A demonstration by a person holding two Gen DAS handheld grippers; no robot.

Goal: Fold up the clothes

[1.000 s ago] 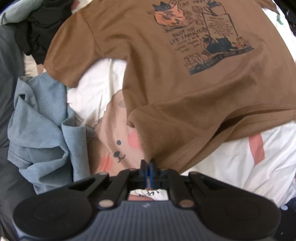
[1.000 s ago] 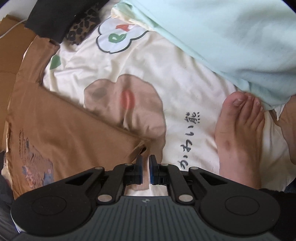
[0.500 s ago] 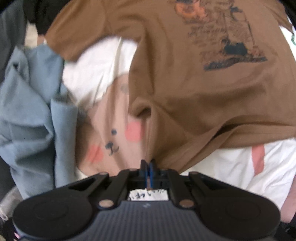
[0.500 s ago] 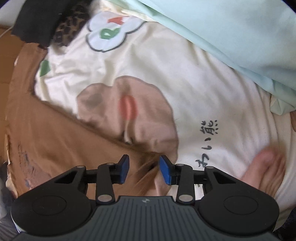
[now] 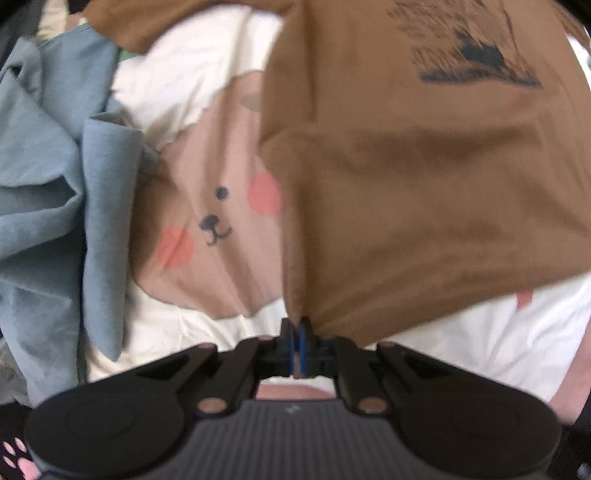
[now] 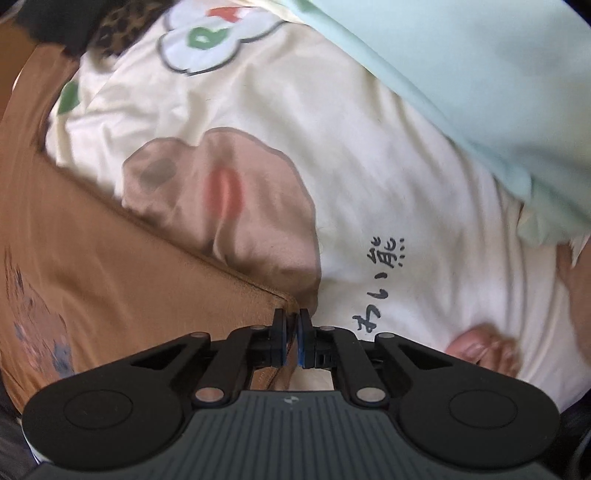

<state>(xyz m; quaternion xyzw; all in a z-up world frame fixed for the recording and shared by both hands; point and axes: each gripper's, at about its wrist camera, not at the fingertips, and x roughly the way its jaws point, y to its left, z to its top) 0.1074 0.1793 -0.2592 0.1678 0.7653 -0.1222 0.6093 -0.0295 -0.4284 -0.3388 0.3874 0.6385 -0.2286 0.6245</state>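
Observation:
A brown T-shirt (image 5: pixel 424 177) with a dark printed picture lies spread over a cream bedsheet with cartoon bears (image 5: pixel 218 221). My left gripper (image 5: pixel 296 328) is shut on the shirt's bottom corner, and the cloth rises from the jaws in a taut fold. In the right wrist view the same brown T-shirt (image 6: pixel 110 266) fills the left side. My right gripper (image 6: pixel 292 325) has just closed on its other hem corner. Both grippers point steeply down at the bed.
A crumpled blue-grey garment (image 5: pixel 55 192) lies left of the shirt. A pale mint cloth (image 6: pixel 461 74) covers the upper right, and dark and leopard-print fabric (image 6: pixel 110 29) sits at the top left. A person's bare toes (image 6: pixel 484 349) rest on the sheet right of my right gripper.
My left gripper sank and pulled the shirt corner nearer, bunching the cloth. The right gripper opened, then shut again on the hem corner. The foot drew back toward the lower right.

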